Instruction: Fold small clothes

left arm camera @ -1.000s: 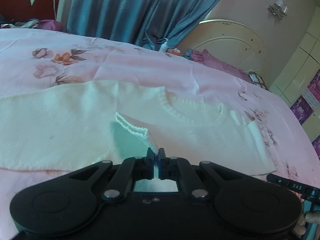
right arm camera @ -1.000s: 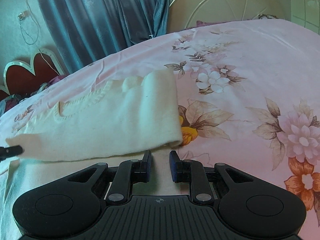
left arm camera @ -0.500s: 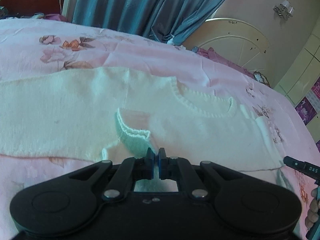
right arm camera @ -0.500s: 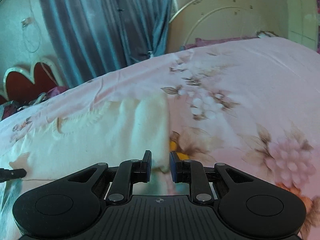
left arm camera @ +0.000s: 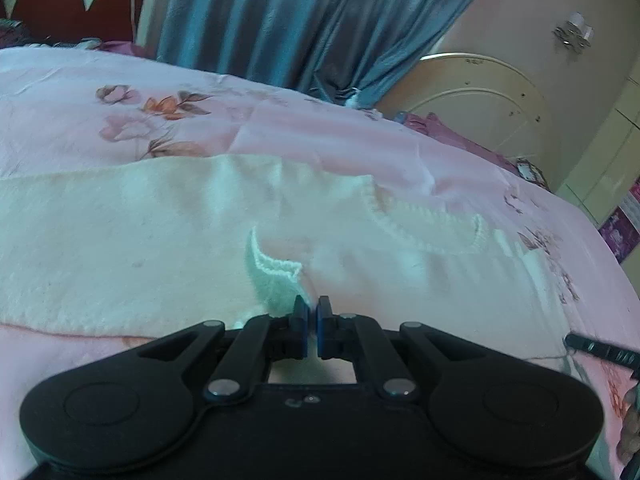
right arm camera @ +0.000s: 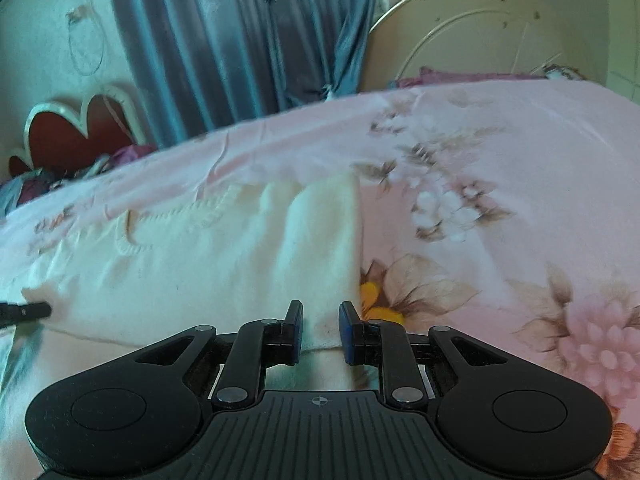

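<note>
A small cream knit sweater [left arm camera: 160, 240] lies flat on the pink floral bedspread [left arm camera: 280, 132]. Its ribbed neckline [left arm camera: 424, 224] faces away from me. My left gripper [left arm camera: 312, 322] is shut on a ribbed cuff [left arm camera: 276, 276] of the sweater and holds it over the sweater's body. In the right wrist view the sweater [right arm camera: 240, 264] lies at left, with its folded edge [right arm camera: 356, 248] running up from my right gripper [right arm camera: 321, 330]. My right gripper is open, and its jaws straddle the near corner of that edge. The other gripper's tip shows at each view's side.
The bedspread [right arm camera: 500, 184] spreads wide to the right of the sweater. Blue curtains [left arm camera: 300, 20] hang behind the bed. A red heart-shaped headboard [left arm camera: 76, 8] stands at far left, and a cream arched headboard [left arm camera: 480, 92] at right.
My right gripper has moved forward, so the sweater's near corner now sits between its open jaws. My left gripper stays shut on the cuff and has carried it slightly further over the sweater.
</note>
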Tool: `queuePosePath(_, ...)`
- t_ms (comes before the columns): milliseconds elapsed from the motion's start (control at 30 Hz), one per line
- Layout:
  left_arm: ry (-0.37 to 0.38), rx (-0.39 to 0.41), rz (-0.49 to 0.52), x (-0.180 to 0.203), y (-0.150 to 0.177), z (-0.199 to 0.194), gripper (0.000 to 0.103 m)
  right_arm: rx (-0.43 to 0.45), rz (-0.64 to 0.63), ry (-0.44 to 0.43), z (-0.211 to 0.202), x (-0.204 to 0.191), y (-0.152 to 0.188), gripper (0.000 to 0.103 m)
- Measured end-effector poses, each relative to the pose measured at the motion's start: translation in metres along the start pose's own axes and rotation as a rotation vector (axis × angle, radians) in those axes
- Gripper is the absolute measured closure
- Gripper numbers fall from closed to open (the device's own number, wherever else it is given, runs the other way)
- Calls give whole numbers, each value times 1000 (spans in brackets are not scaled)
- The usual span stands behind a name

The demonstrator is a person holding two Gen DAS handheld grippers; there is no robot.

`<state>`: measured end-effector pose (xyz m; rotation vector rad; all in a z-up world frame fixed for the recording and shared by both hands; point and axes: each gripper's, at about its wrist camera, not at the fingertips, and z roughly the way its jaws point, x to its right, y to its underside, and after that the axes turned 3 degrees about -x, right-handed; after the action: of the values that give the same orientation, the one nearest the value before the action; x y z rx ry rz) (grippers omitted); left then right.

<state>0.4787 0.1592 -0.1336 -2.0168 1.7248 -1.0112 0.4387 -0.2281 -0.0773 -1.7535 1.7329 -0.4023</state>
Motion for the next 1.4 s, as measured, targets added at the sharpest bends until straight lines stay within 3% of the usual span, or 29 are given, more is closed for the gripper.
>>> queuePosePath(100,-12,-10,3,-1,1,3,99,22,7,-16,-3,-1,-3,83)
queuePosePath(133,-21,-24,20,1,0,3,94,38,8,-20,-5,0,-5,83)
queuePosePath(200,-67,2,18,1,-3,-7,76,76,-5,-11,-7,2,-14,83)
queuePosePath(233,-119,50,29,4,-5,-16,55,87,-6,-3,-5,3,-20,83)
queuePosePath(267,-161,105,55,8,-7,-24,40,94,-3,5,0,7,-27,83)
queuePosePath(333,-148,129,108,18,-14,-24,40,92,-6,-2,14,10,-43,83)
queuePosePath(467,-84,36,206,42,-20,16,53,60,-45,-13,56,7,-71,83)
queuePosePath(533,-101,0,203,38,-20,36,53,35,-35,36,76,15,-83,83)
queuePosePath(567,-103,26,207,35,-20,38,53,19,-17,71,86,22,-89,83)
queuePosePath(667,-113,25,196,39,-23,31,53,3,22,66,87,36,-98,83)
queuePosePath(733,-98,47,197,42,-19,23,50,42,-7,52,66,30,-91,83)
queuePosePath(800,-113,19,211,44,-8,29,49,42,-34,26,51,22,-75,83)
queuePosePath(867,-134,54,230,47,2,27,49,-24,-92,46,55,12,-55,82)
queuePosePath(900,-141,54,226,49,1,26,49,-7,-111,79,51,9,-46,82)
queuePosePath(1033,-127,85,186,49,4,5,45,64,-52,67,15,2,-34,82)
queuePosePath(1167,-137,55,218,47,17,8,45,-39,-88,103,21,-11,-13,82)
queuePosePath(1400,-106,26,190,41,11,1,45,-34,-102,127,12,-21,-17,82)
